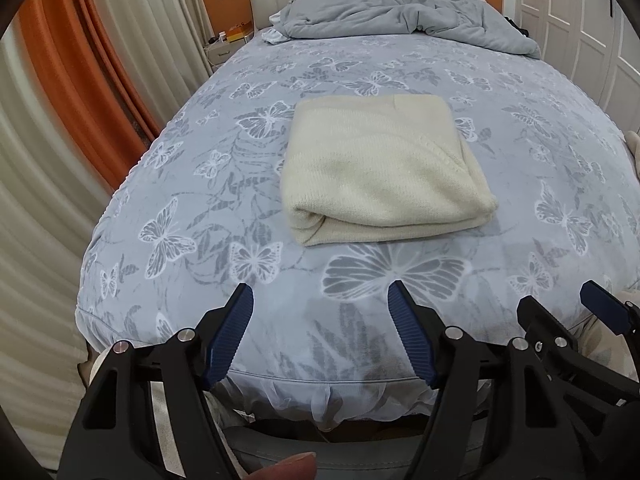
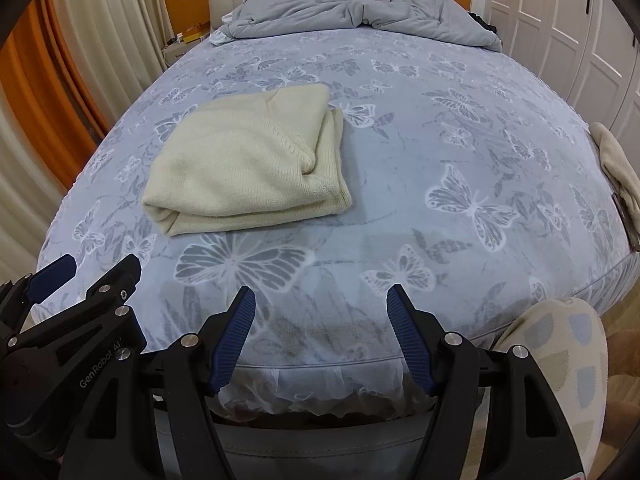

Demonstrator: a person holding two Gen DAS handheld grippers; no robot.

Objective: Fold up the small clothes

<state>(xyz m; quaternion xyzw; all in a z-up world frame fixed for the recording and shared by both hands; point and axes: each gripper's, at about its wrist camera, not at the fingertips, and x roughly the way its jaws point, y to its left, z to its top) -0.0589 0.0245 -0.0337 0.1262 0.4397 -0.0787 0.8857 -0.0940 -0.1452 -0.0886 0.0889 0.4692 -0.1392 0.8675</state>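
Observation:
A cream knitted garment (image 1: 380, 168) lies folded into a neat rectangle on the butterfly-print bed cover (image 1: 248, 92). It also shows in the right wrist view (image 2: 248, 160), left of centre. My left gripper (image 1: 322, 296) is open and empty, held over the foot edge of the bed, well short of the garment. My right gripper (image 2: 322, 298) is open and empty beside it, also above the foot edge. Each gripper shows at the edge of the other's view: the right gripper (image 1: 560, 308) and the left gripper (image 2: 92, 270).
A crumpled grey duvet (image 1: 400, 12) is heaped at the headboard end. A beige cloth (image 2: 618, 164) hangs at the bed's right edge. Curtains (image 1: 60, 120) run along the left, white wardrobe doors (image 2: 560, 20) along the right. A patterned cushion (image 2: 560, 344) sits at lower right.

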